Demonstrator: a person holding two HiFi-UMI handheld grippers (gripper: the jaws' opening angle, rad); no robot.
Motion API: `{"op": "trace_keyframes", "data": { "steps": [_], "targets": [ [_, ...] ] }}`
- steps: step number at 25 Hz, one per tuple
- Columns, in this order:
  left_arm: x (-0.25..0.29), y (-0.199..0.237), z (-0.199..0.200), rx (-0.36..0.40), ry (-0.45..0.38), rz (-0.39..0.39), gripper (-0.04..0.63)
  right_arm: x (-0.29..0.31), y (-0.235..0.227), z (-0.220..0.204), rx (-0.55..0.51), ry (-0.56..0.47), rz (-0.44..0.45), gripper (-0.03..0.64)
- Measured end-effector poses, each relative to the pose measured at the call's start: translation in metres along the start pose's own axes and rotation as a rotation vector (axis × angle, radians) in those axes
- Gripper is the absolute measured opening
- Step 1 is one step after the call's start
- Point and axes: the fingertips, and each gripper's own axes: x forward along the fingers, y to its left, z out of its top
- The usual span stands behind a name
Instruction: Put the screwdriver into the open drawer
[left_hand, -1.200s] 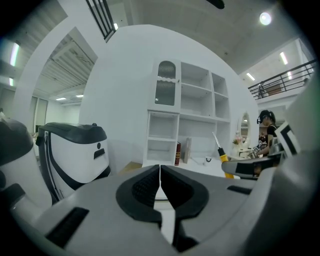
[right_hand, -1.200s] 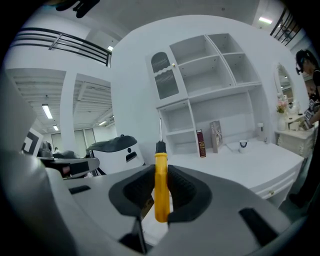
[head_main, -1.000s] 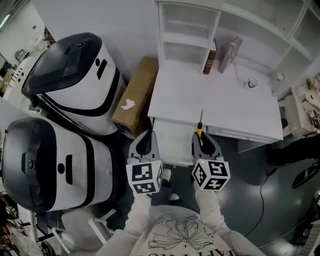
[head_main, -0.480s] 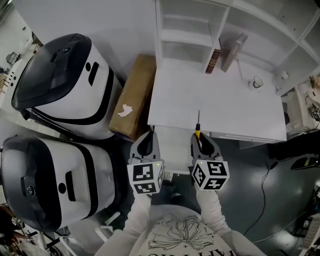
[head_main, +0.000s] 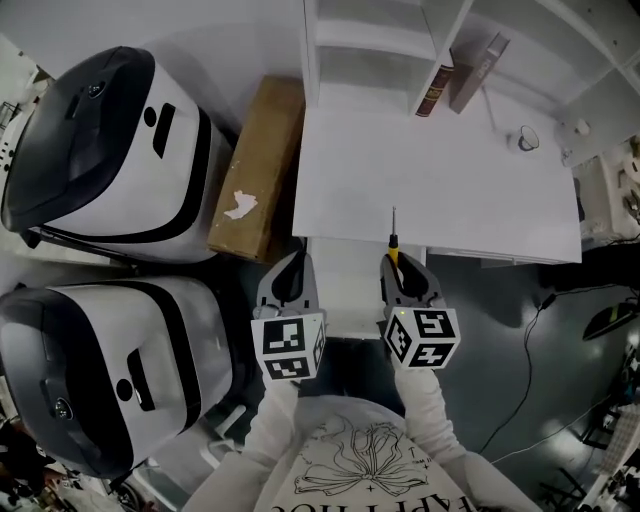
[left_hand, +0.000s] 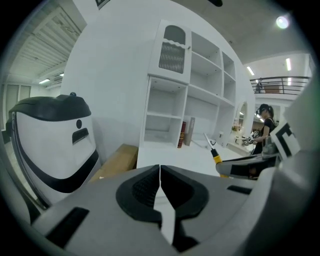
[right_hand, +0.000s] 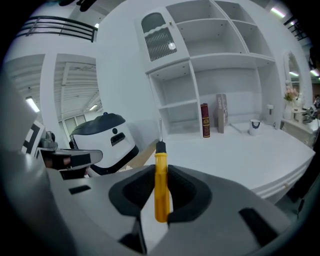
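A screwdriver (head_main: 393, 243) with a yellow handle (right_hand: 161, 185) and a thin metal shaft is clamped in my right gripper (head_main: 400, 278), its tip pointing away over the white desk (head_main: 440, 190). That gripper (right_hand: 161, 202) is shut on the handle. The screwdriver (left_hand: 214, 153) also shows at the right of the left gripper view. My left gripper (head_main: 290, 285) is level with the right one, its jaws (left_hand: 160, 175) closed together with nothing between them. The open white drawer (head_main: 345, 300) juts out below the desk's front edge, between the two grippers.
Two large white-and-black machines (head_main: 110, 150) (head_main: 100, 370) stand to the left, with a cardboard box (head_main: 255, 165) leaning beside the desk. Two books (head_main: 437, 90) and a small cup (head_main: 527, 140) stand on the desk below white shelves (right_hand: 220, 45). A cable (head_main: 530, 340) lies on the dark floor at the right.
Both grippers have sunk together in front of the desk, the screwdriver still held. The head view has slid so that the desk and machines sit higher in frame.
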Motion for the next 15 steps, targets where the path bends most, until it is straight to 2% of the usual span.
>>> {"op": "trace_keyframes", "data": {
  "steps": [7,15],
  "targets": [
    [0.015,0.009,-0.028,-0.023,0.069,0.000,0.009,0.022,0.000,-0.027,-0.031,0.077,0.018,0.075],
    [0.022,0.016,-0.058,-0.053,0.134,0.027,0.008,0.044,0.007,-0.060,-0.084,0.178,0.097,0.075]
  ]
}}
